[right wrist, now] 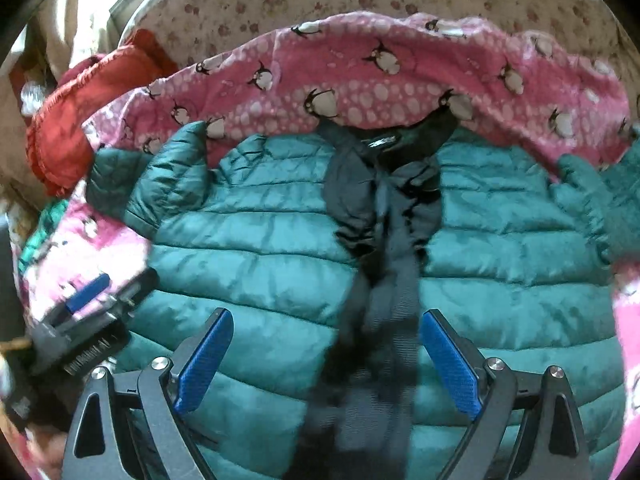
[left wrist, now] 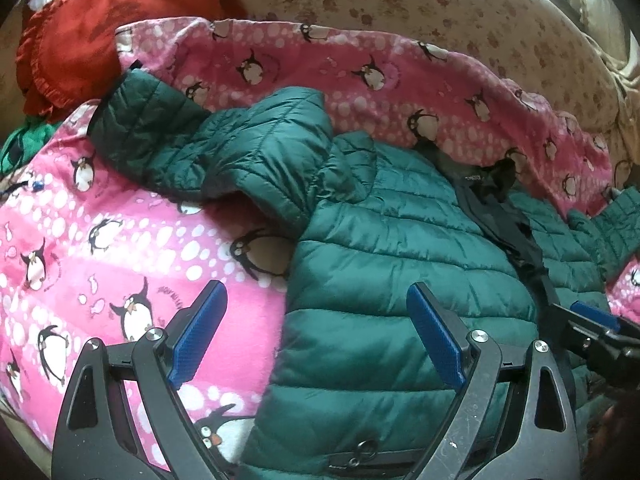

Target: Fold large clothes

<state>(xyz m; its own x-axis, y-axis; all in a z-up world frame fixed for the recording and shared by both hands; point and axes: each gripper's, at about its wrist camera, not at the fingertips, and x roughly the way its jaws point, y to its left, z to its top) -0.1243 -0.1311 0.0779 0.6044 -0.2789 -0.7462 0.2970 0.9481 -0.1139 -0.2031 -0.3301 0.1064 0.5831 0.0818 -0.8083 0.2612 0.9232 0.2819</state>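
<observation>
A dark green quilted puffer jacket (left wrist: 384, 264) lies front up on a pink penguin blanket (left wrist: 100, 240). Its black zipper placket (right wrist: 384, 248) runs down the middle in the right wrist view, where the jacket (right wrist: 256, 248) fills the frame. One sleeve (left wrist: 168, 136) stretches left across the blanket. My left gripper (left wrist: 316, 332) is open above the jacket's left edge, holding nothing. My right gripper (right wrist: 326, 348) is open over the zipper near the hem, holding nothing. Each gripper shows in the other's view: the right one (left wrist: 592, 320), the left one (right wrist: 88, 292).
A red ruffled cloth (left wrist: 100, 36) lies bunched at the back left, with a bit of green fabric (left wrist: 24, 144) beside it. A beige floral sheet (left wrist: 400, 4) covers the bed beyond the blanket. The jacket's other sleeve (right wrist: 600, 192) lies at the right.
</observation>
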